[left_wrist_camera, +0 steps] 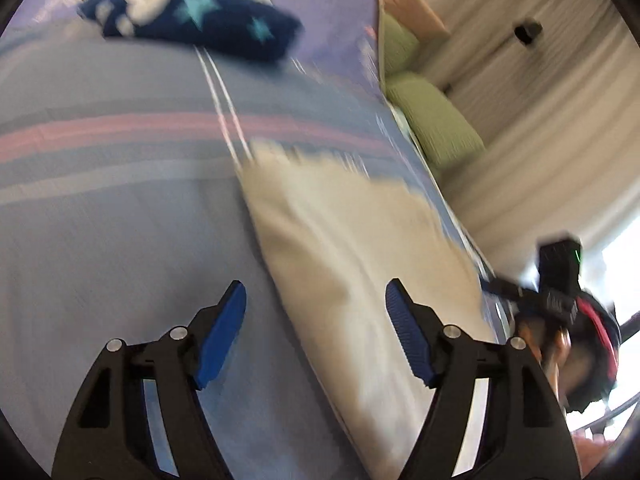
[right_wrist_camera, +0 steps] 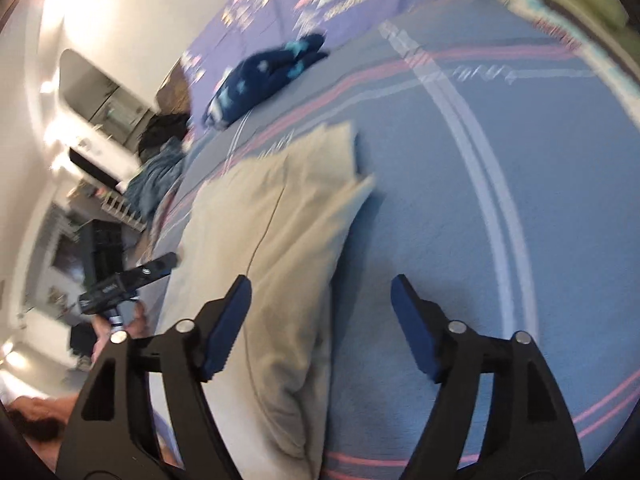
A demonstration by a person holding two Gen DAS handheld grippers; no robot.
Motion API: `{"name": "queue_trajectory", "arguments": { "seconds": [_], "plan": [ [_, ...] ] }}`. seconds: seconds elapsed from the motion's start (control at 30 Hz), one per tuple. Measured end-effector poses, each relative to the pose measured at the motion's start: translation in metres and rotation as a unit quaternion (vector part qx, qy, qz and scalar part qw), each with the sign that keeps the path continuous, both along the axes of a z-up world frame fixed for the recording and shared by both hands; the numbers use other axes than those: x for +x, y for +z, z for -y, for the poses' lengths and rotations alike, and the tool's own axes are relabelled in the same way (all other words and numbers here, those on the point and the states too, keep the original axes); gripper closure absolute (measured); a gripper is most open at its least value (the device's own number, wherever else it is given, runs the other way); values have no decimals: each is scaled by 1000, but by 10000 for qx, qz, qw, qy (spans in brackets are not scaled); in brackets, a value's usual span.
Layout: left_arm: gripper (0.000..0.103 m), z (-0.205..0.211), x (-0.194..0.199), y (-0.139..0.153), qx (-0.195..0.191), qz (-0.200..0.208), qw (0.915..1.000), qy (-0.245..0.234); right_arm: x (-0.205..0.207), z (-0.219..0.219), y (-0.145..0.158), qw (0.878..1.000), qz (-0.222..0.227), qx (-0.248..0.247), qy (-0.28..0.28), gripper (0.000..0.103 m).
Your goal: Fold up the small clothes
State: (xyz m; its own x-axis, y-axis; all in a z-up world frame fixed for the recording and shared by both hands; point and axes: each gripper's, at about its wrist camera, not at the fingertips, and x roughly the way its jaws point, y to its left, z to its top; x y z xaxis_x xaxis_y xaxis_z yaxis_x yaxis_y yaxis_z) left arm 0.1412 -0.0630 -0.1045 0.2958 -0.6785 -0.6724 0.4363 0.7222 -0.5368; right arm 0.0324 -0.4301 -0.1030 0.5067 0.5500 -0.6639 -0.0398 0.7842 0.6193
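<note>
The beige garment (right_wrist_camera: 276, 248) lies on the blue striped bedspread (right_wrist_camera: 432, 208), folded into a long strip. In your right wrist view its long axis runs from 6 o'clock up to about 12 o'clock, with a square end and a loose corner flap near 1 o'clock at the far end. A thin seam line down its middle shows only in this view. In your left wrist view the same beige garment (left_wrist_camera: 340, 248) runs from 5 o'clock up toward 11 o'clock, but motion blur hides its seam and its far edge.

Your right tool (right_wrist_camera: 322, 328) is spread wide and holds nothing; its left finger sits over the cloth, its right finger over bare bedspread. Your left tool (left_wrist_camera: 316, 336) is also released and empty, with the garment's near edge passing between its fingers. Whether either one touches the fabric cannot be told.

A dark blue star-print garment (left_wrist_camera: 192, 20) lies well apart at 11 o'clock in the left view. The right view shows that dark garment (right_wrist_camera: 264, 80) bunched, at 11 o'clock beyond the beige strip.

Only the left view shows the green pillows (left_wrist_camera: 432, 116) at 2 o'clock along the bed's edge and the pale curtain (left_wrist_camera: 540, 120) behind. Only the right view shows the room's white wall and furniture at 9 o'clock.
</note>
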Motion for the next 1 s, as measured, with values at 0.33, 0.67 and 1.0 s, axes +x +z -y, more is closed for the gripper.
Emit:
{"name": "queue_trajectory", "arguments": {
  "seconds": [0.33, 0.67, 1.0],
  "plan": [
    [28, 33, -1, -6, 163, 351, 9988, -294, 46, -47, -2, 9960, 446, -81, 776, 16],
    [80, 57, 12, 8, 695, 920, 9929, -292, 57, -47, -1, 9974, 517, -58, 507, 83],
    [83, 65, -28, 91, 514, 2178, 9741, -322, -6, -57, 104, 9775, 1869, -974, -28, 85]
  ]
}}
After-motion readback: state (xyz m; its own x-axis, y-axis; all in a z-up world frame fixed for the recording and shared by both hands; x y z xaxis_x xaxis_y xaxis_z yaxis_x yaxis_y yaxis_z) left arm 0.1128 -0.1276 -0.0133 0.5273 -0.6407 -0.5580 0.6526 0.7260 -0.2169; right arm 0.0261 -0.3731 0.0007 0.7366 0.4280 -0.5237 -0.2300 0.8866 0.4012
